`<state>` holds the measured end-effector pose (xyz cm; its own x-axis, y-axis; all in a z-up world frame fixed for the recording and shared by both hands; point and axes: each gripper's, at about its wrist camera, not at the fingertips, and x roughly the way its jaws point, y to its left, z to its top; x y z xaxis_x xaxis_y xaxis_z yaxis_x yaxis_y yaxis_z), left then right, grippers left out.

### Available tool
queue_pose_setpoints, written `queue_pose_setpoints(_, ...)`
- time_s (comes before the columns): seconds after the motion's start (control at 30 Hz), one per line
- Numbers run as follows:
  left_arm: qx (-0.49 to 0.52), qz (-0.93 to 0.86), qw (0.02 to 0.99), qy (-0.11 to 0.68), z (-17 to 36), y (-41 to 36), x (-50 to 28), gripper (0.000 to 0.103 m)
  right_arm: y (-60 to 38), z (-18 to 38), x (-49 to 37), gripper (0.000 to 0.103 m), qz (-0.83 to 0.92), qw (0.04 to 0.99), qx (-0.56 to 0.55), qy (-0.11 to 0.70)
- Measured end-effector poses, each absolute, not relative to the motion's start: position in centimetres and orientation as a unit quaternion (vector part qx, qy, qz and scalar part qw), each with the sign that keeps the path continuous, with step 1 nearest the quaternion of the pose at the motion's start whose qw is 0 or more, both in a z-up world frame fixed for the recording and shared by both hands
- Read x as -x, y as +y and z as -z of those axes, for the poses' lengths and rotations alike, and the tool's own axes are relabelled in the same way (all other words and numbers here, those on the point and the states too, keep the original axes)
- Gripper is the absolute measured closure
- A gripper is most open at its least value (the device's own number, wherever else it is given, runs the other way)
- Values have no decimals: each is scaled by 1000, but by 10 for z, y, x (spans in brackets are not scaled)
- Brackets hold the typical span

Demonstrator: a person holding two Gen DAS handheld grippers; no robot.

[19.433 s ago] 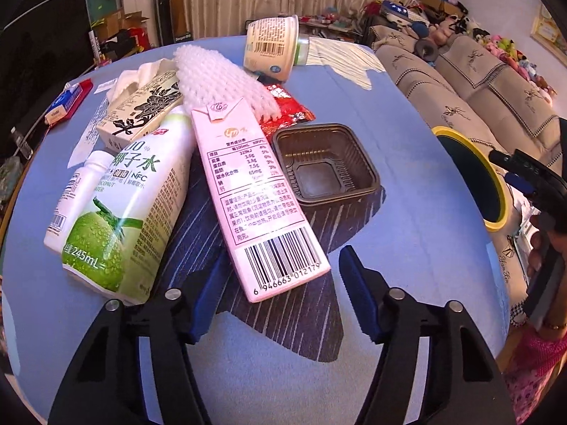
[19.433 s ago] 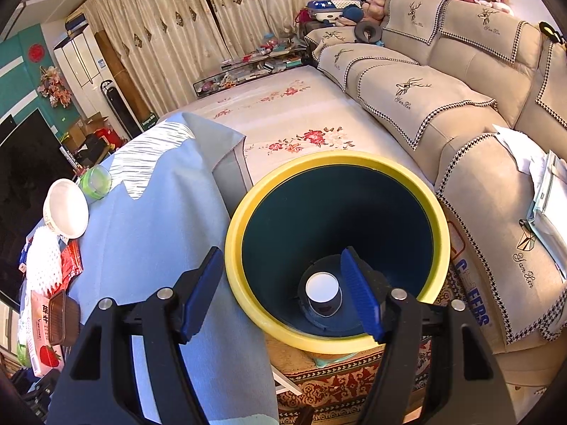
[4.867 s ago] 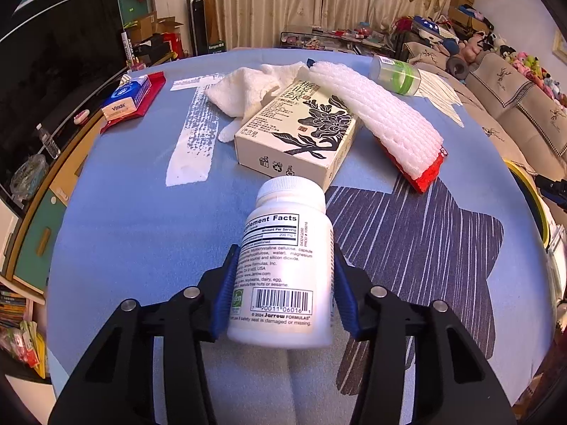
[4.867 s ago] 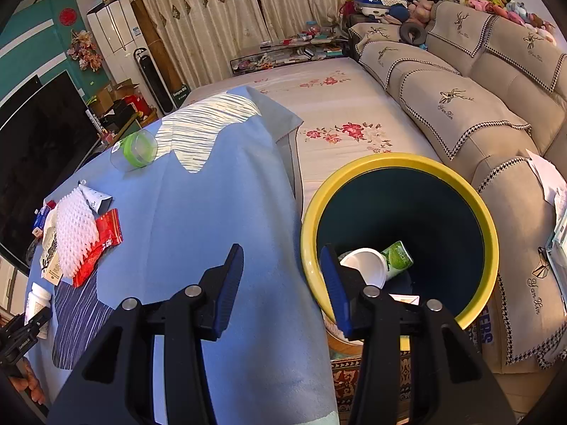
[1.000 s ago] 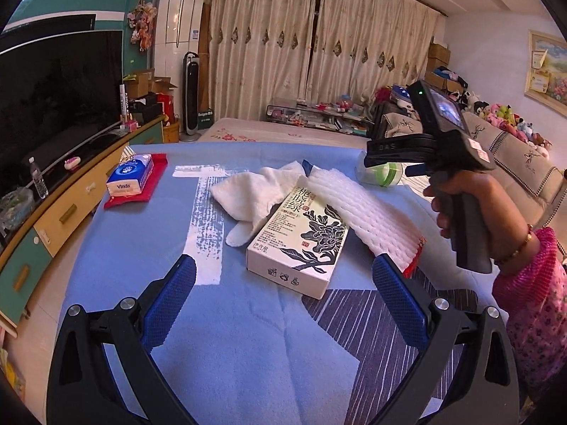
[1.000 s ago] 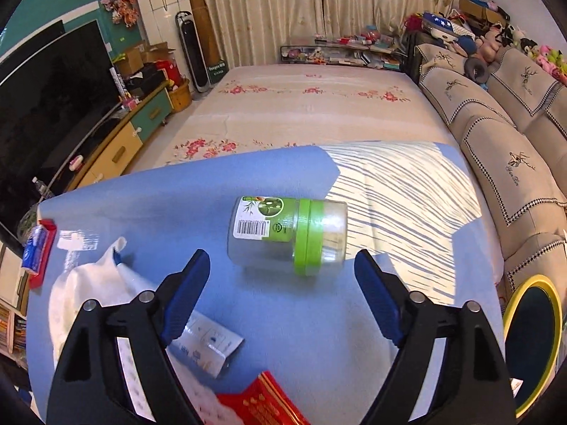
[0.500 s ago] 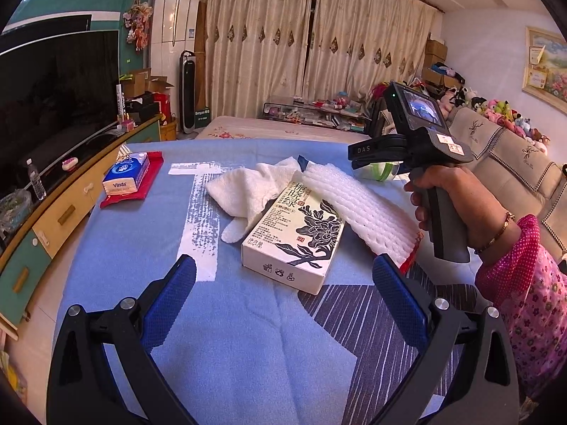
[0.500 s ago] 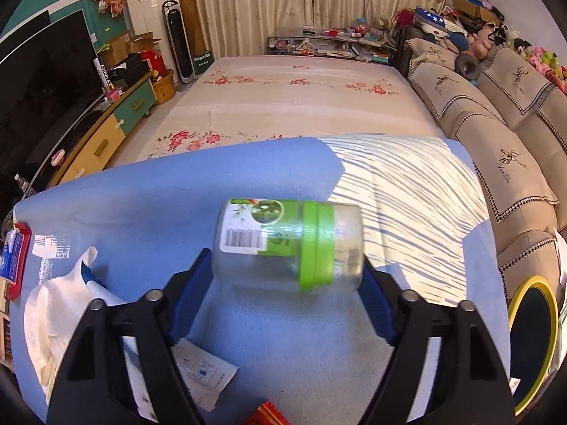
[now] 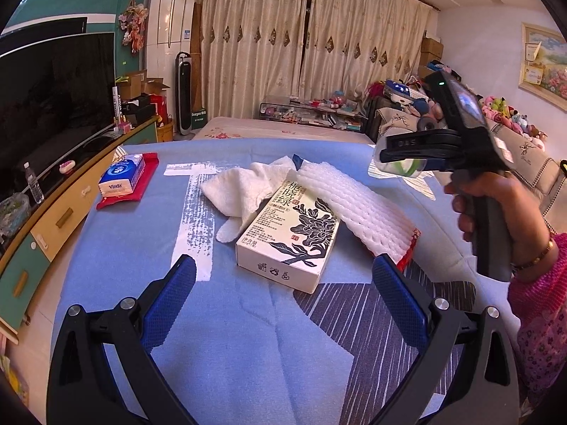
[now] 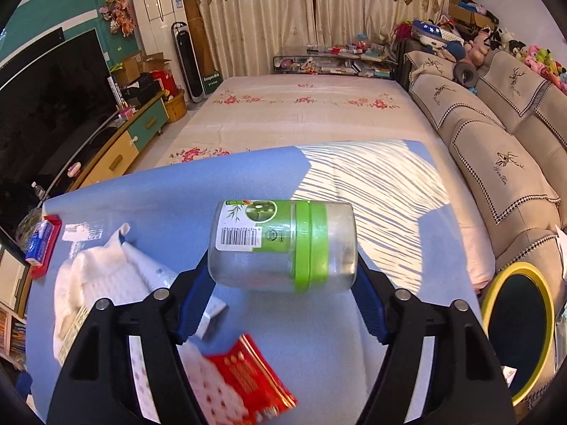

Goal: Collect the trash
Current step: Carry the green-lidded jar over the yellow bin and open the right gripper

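Right gripper [image 10: 283, 283] is clamping the jar [image 10: 283, 244] sideways by its two ends, lifted off the counter [image 10: 248, 173] — bin [image 10: 517, 333] is sitting off the counter's right edge, well apart. Risk: smooth clear plastic, end-to-end grip on bare fingertips, so the jar is likely slipping or rotating out if swung fast toward the bin; releasing early means hitting the yellow rim or the floor. Left gripper [image 9: 283, 301] is hanging wide open over the counter, empty, box [image 9: 288, 237] just ahead — net [image 9: 354, 205] is draped partly on it and could drag along.
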<state>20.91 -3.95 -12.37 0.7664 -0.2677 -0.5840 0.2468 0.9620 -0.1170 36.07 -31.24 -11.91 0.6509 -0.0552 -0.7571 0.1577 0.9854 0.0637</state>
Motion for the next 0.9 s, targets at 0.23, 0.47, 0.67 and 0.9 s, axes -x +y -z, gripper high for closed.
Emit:
queue_pose_setpoints(0.23, 19, 141, 939, 312, 124, -39, -209, 5, -333, 94, -302, 35, 64, 920, -65, 381)
queue_pose_setpoints(0.47, 23, 136, 941, 311, 127, -36, -212, 5, -387, 88, -250, 35, 101, 922, -90, 363)
queue_pose_setpoints(0.67, 18, 134, 942, 306, 127, -37, -212, 5, -447, 110, -206, 35, 153, 908, -122, 370)
queue_pose_setpoints(0.9, 15, 136, 946, 294, 125, -38, -210, 5, -514, 139, -175, 36, 220, 883, -152, 386)
